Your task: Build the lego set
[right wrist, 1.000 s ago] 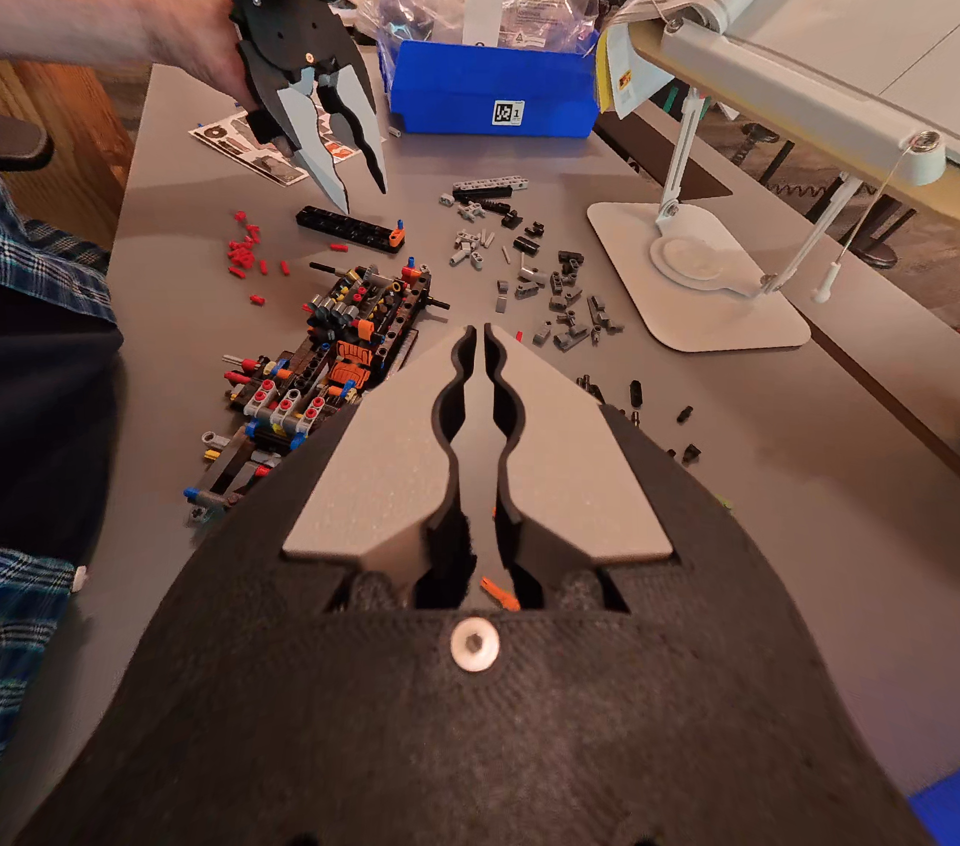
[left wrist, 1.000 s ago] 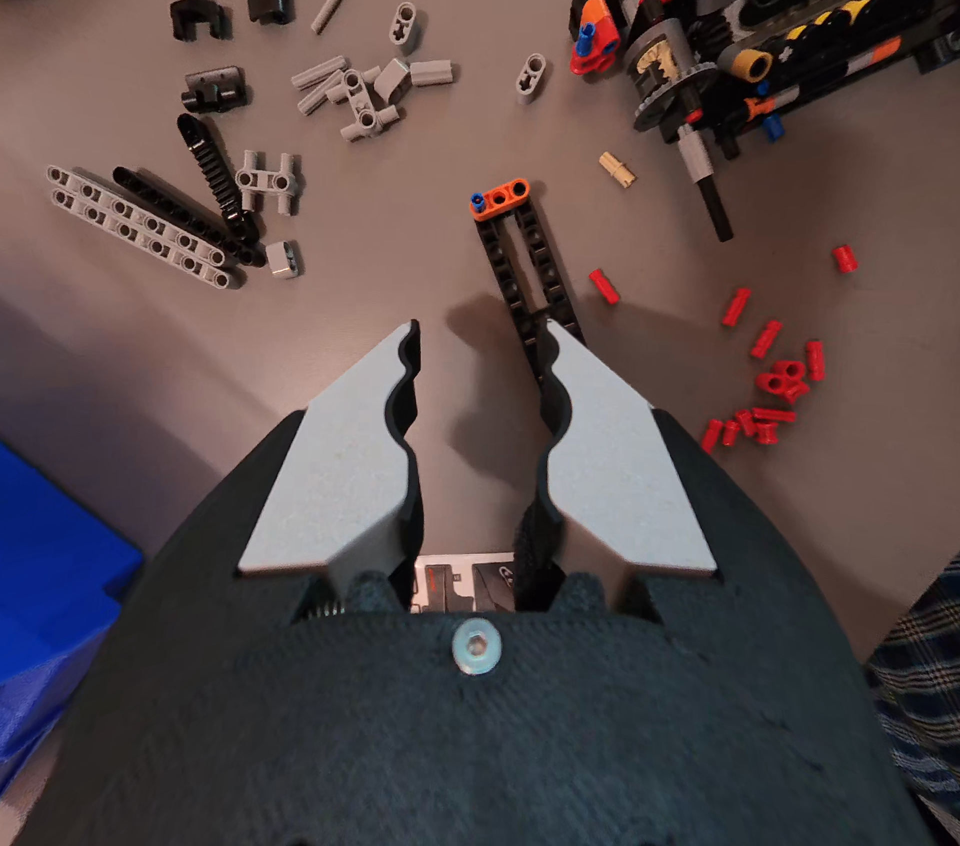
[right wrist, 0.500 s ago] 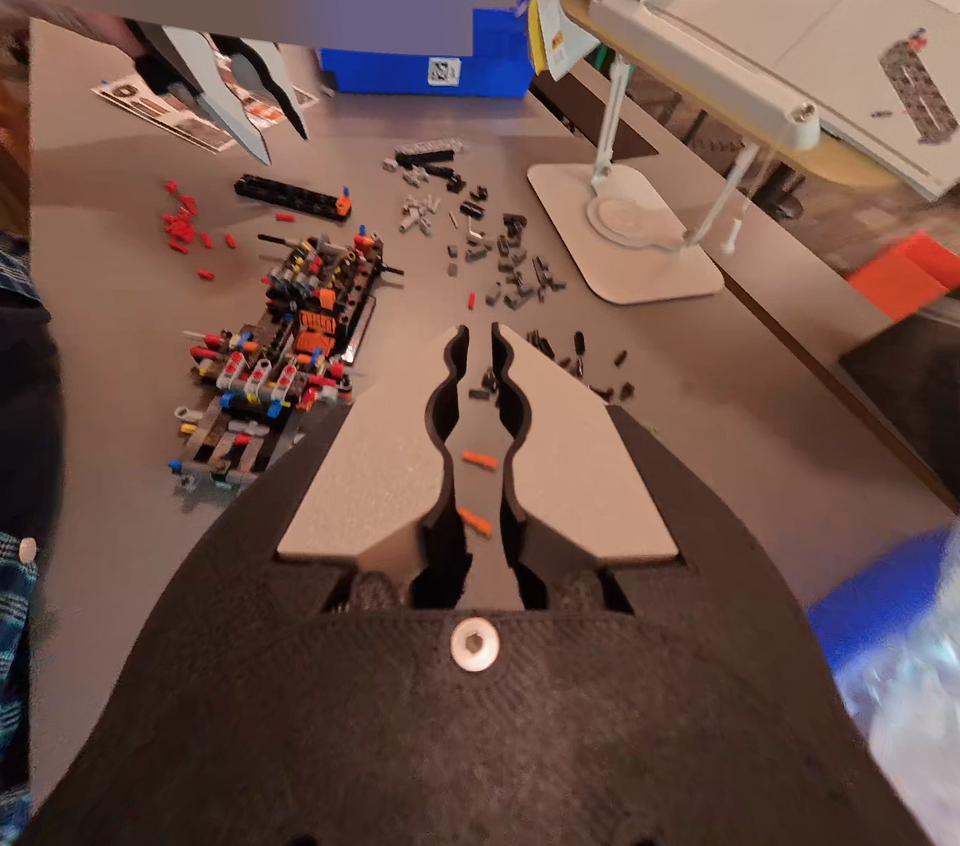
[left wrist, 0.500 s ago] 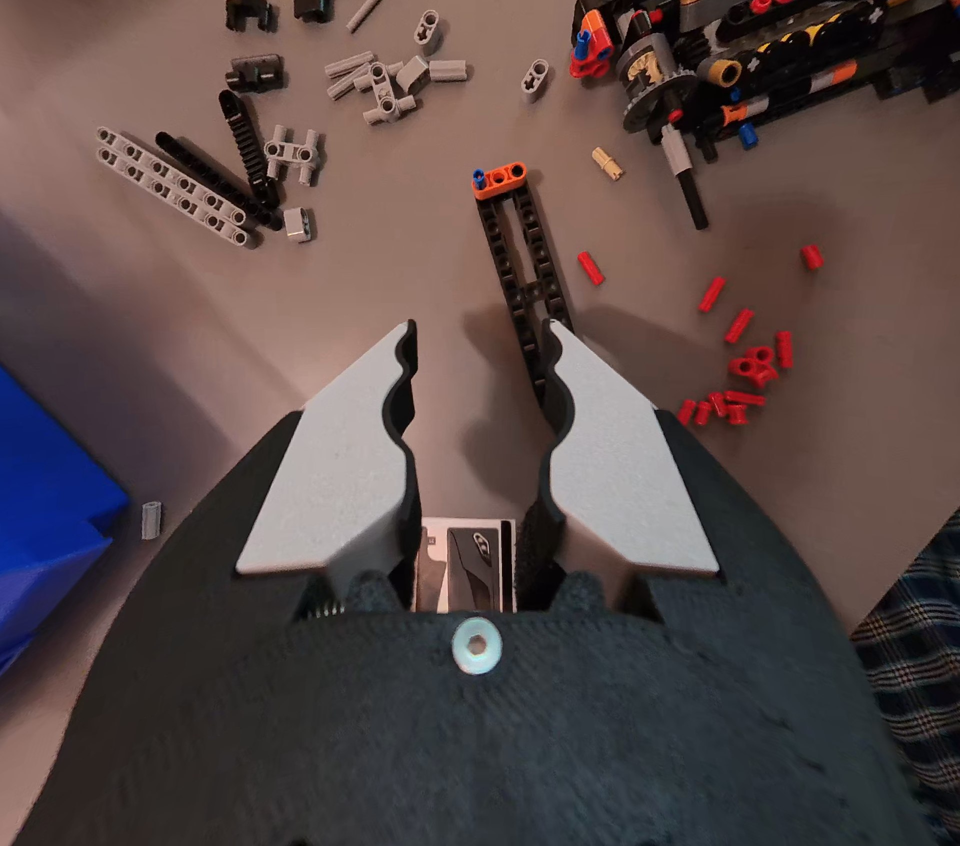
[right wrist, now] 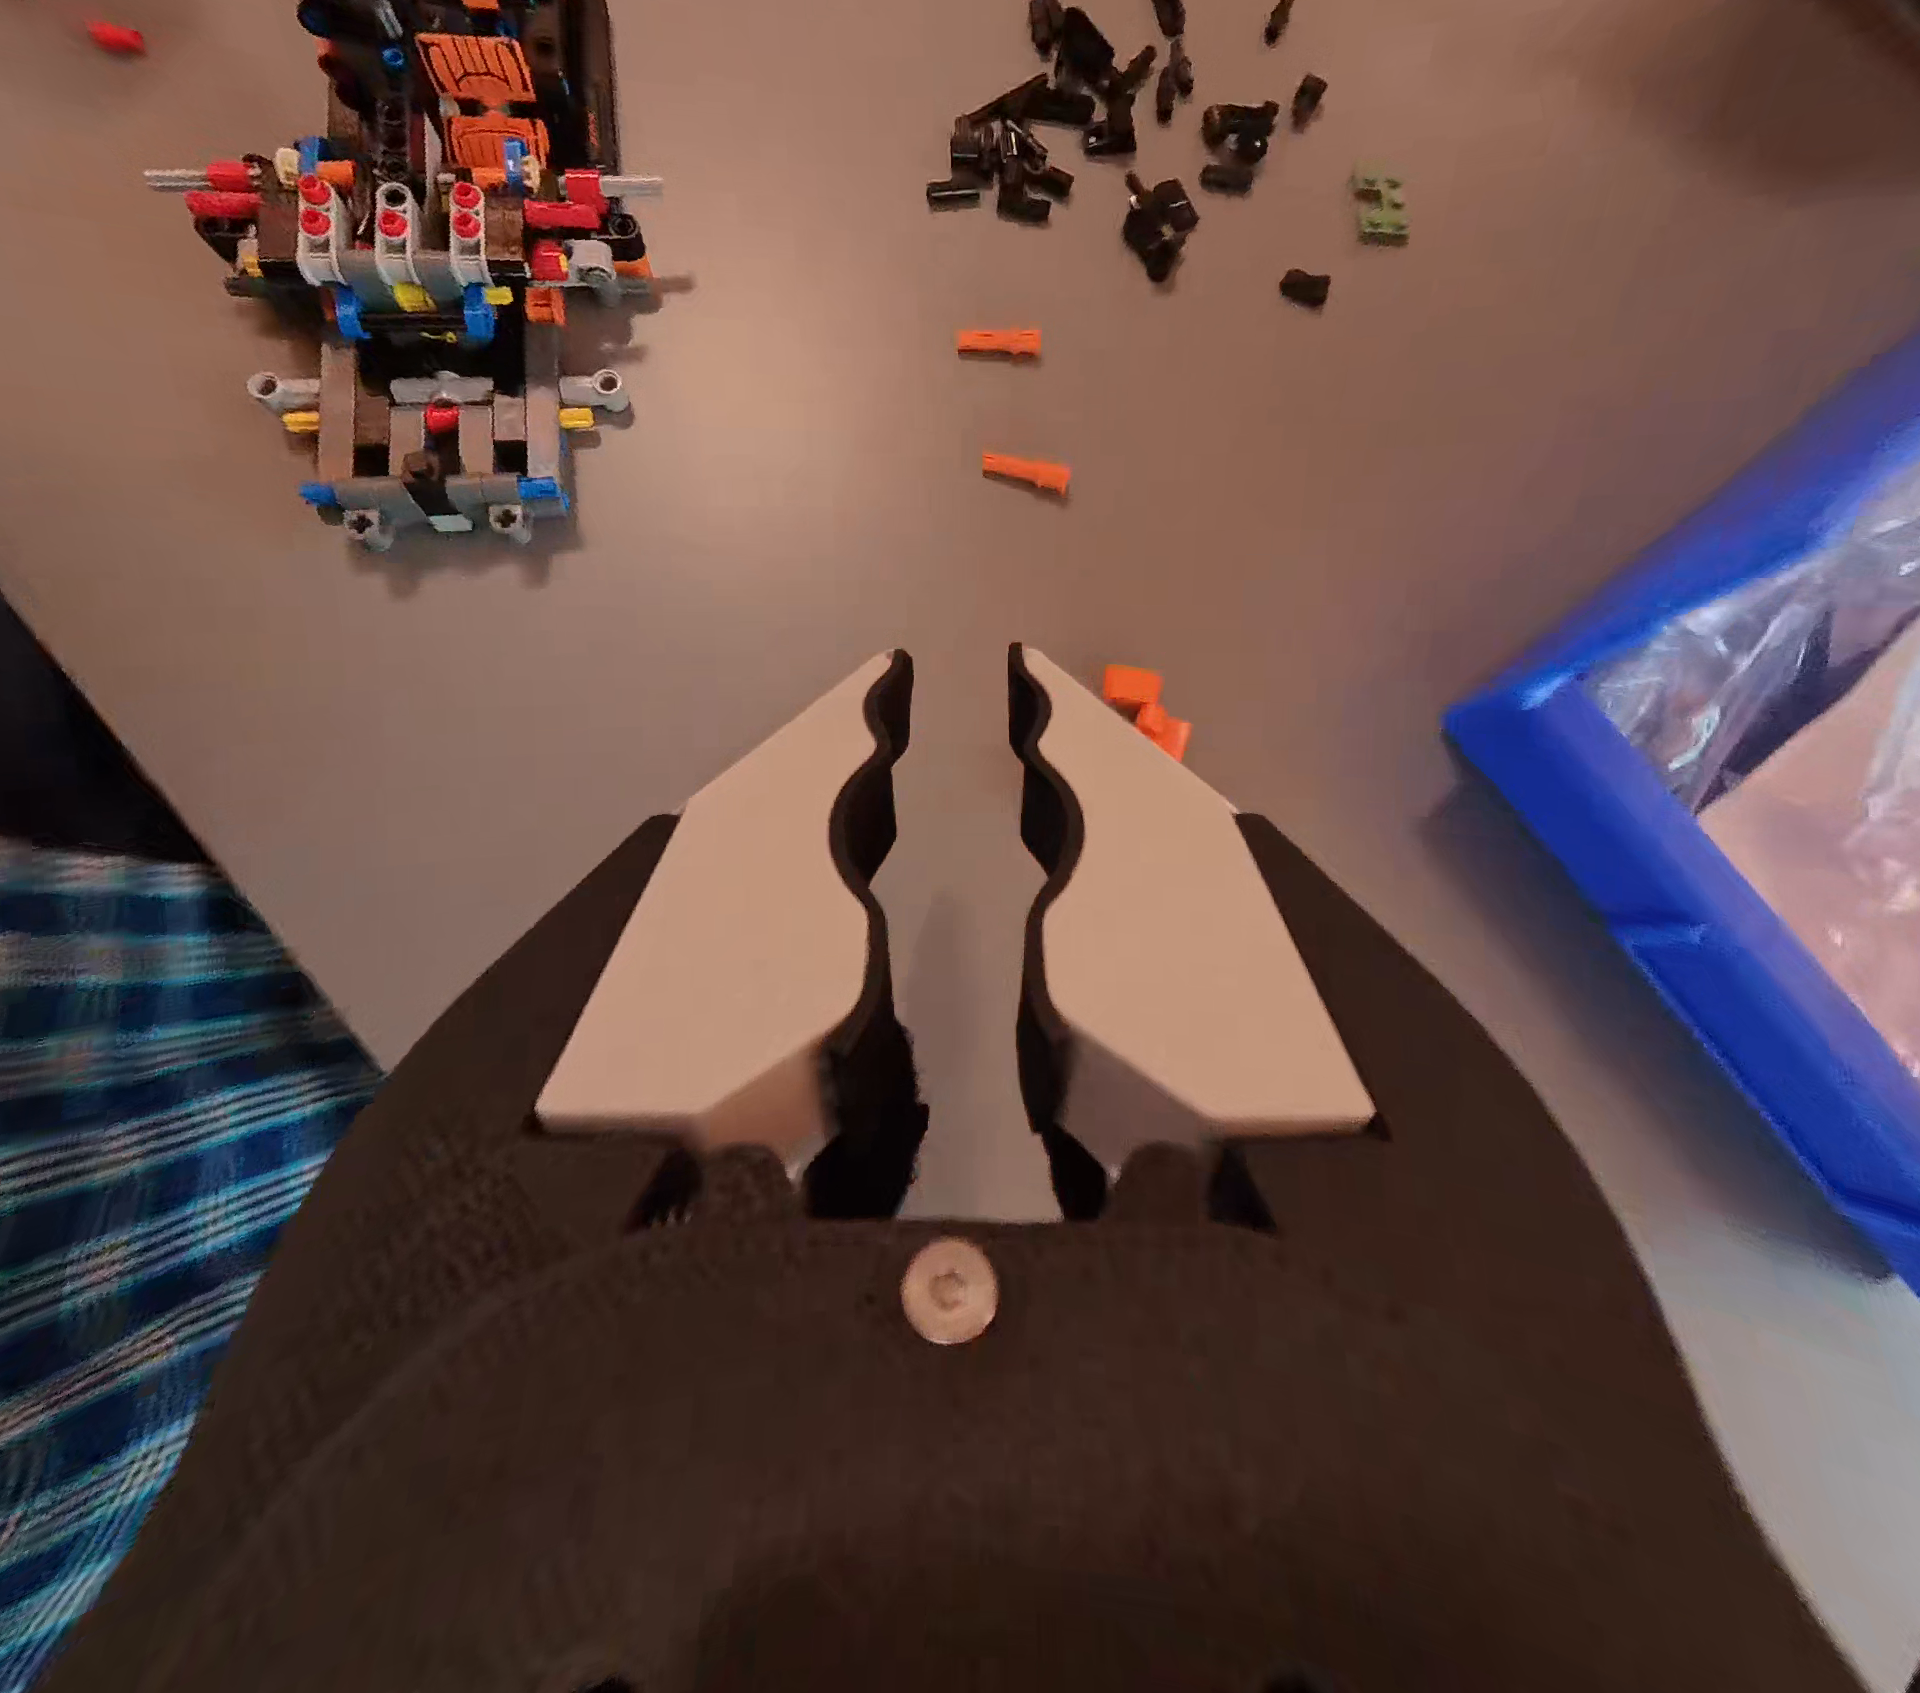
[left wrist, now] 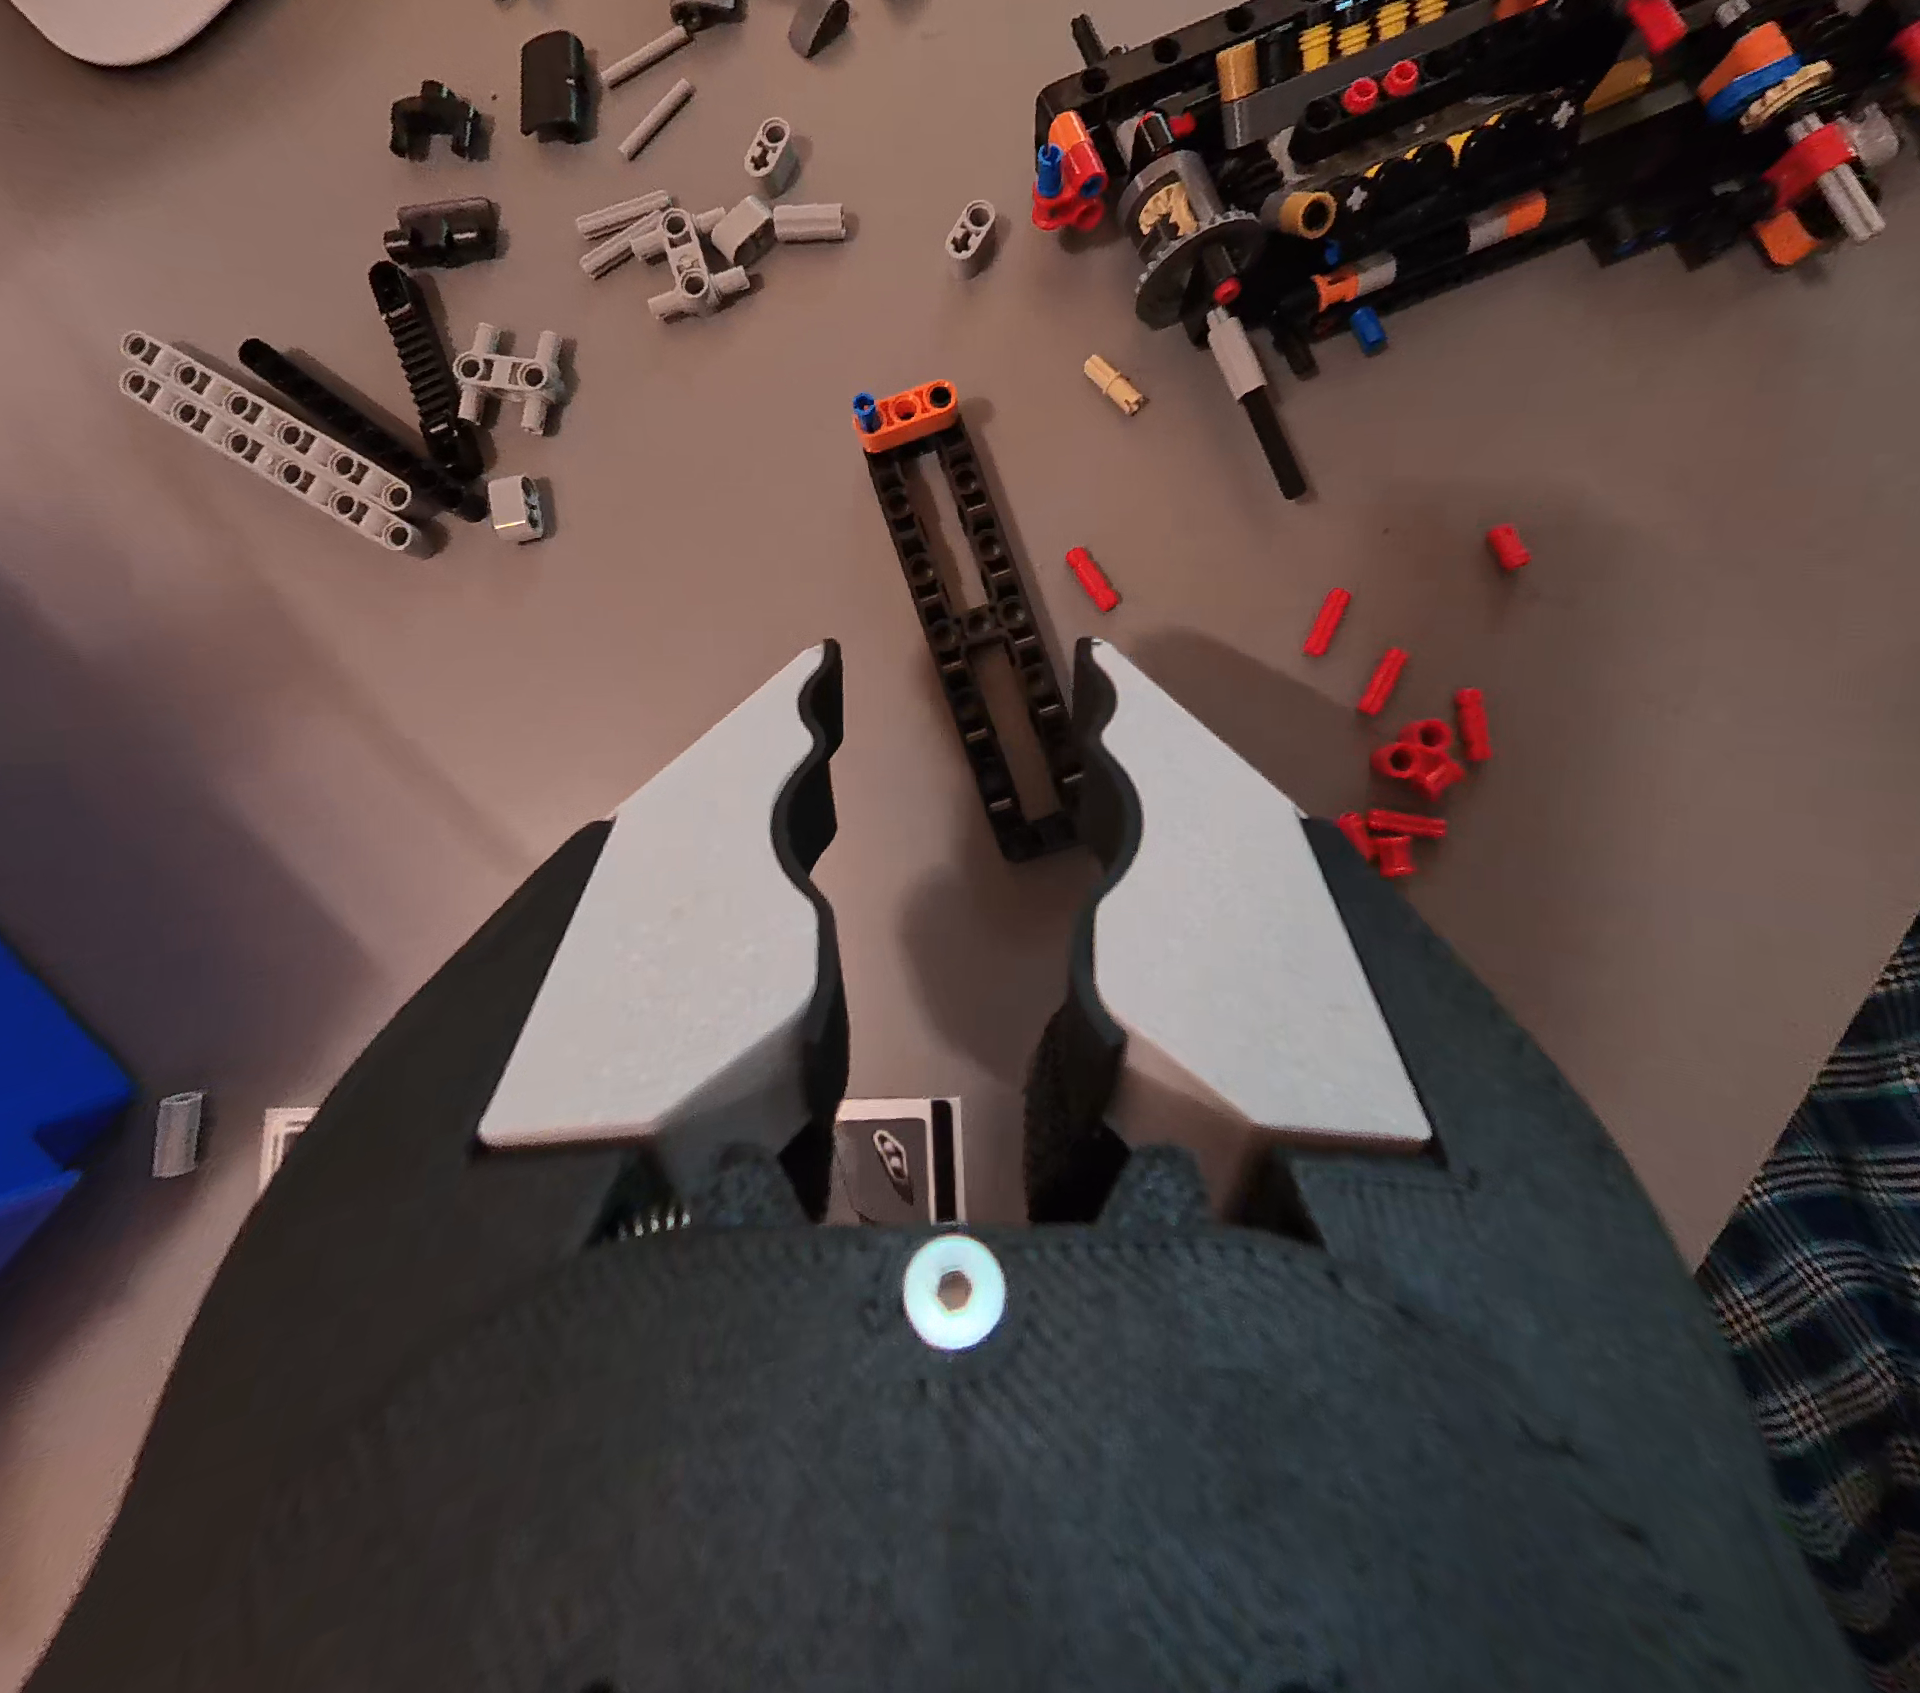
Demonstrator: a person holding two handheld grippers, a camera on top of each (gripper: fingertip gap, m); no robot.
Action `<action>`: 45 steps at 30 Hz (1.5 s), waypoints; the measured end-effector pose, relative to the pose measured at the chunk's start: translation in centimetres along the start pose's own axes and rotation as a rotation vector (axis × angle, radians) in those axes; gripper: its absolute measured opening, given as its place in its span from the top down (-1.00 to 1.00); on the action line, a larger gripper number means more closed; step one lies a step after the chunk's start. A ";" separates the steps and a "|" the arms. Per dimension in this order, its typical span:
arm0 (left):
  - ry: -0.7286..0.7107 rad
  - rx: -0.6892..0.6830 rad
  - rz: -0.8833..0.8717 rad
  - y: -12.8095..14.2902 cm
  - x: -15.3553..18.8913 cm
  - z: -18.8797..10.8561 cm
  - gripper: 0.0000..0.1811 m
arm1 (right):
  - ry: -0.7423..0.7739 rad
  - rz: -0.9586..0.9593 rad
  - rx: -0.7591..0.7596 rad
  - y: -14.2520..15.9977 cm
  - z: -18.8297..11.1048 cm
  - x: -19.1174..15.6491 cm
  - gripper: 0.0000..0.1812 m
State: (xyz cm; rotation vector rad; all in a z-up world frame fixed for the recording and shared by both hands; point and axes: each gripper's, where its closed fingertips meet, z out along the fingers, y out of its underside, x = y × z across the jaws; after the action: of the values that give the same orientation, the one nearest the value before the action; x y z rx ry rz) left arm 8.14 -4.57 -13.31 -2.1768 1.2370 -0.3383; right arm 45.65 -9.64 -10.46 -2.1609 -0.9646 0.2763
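Looks like a parts-fetching step: nothing is gripped yet. The left gripper [left wrist: 956, 656] is held wide apart, empty, over the near end of the black frame [left wrist: 971, 641] capped with an orange beam. The right gripper [right wrist: 961, 656] is parted narrowly, also empty, near two orange pins [right wrist: 1023, 471]. The half-built chassis [right wrist: 426, 189] is left sitting far-left. Next, a pin probably needs straddling and pinching.

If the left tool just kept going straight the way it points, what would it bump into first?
Probably the long black frame piece lying on the table, its near end already between the open left tool's fingers. Depth is hard to judge.
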 end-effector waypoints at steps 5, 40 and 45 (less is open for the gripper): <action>-0.009 0.013 -0.003 0.3 0.1 0.0 0.52 | 0.002 -0.059 -0.005 -3.4 3.8 1.2 0.83; -0.001 0.101 -0.069 0.6 -1.8 0.0 0.56 | 0.013 0.169 -0.138 -7.9 17.4 8.2 0.86; 0.007 0.101 -0.068 0.7 -2.0 0.1 0.56 | -0.064 0.091 -0.127 -7.6 17.0 7.5 0.86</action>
State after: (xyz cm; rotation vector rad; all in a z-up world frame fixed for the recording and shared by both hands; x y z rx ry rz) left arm 6.62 -3.13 -13.67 -2.1361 1.1263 -0.4275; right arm 38.80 8.28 -16.26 -2.3280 -0.9433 0.3386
